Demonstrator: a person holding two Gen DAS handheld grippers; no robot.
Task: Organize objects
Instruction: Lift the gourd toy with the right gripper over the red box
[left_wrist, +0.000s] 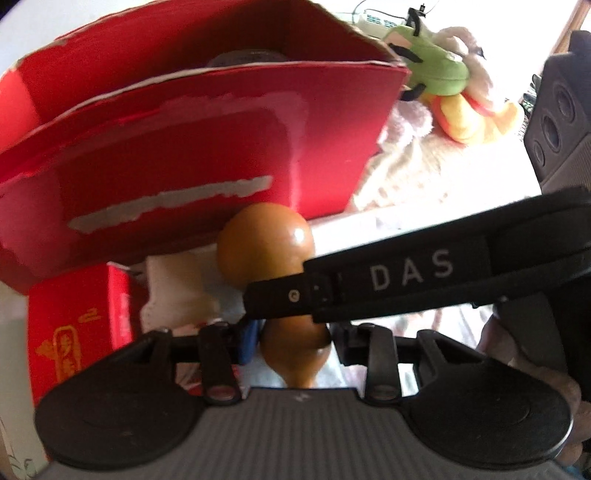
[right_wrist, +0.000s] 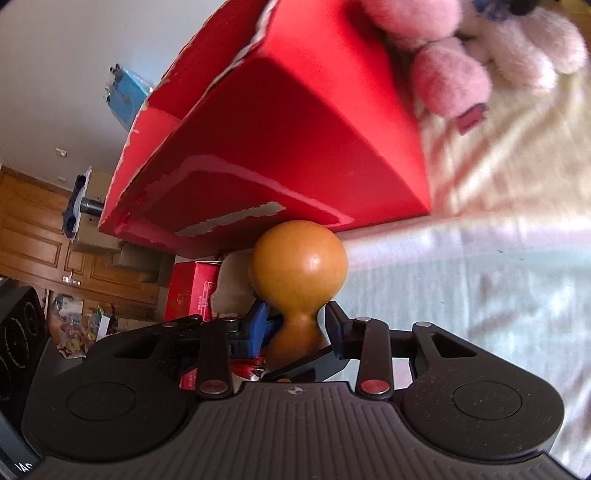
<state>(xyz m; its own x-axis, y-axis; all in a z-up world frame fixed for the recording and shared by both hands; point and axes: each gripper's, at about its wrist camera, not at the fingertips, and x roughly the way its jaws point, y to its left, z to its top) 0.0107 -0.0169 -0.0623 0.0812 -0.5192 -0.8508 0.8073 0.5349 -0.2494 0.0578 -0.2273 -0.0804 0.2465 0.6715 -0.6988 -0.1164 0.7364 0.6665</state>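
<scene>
A brown wooden gourd (left_wrist: 266, 243) (right_wrist: 299, 266) sits just in front of a big open red box (left_wrist: 184, 147) (right_wrist: 277, 129). In the right wrist view my right gripper (right_wrist: 299, 326) is shut on the gourd's narrow waist, a blue pad on one side and a black finger on the other. In the left wrist view my left gripper (left_wrist: 295, 341) closes on the gourd's lower bulb. The right gripper's black finger (left_wrist: 369, 280), lettered DAS, crosses over it from the right. The box's inside is mostly hidden.
A small red box with gold print (left_wrist: 74, 332) (right_wrist: 192, 288) and a white cloth (left_wrist: 177, 288) lie under the big box's near left corner. Plush toys, green and yellow (left_wrist: 443, 74) and pink (right_wrist: 450, 81), lie behind it on a pale bedsheet (right_wrist: 480, 277). Wooden cabinets (right_wrist: 33, 229) stand far left.
</scene>
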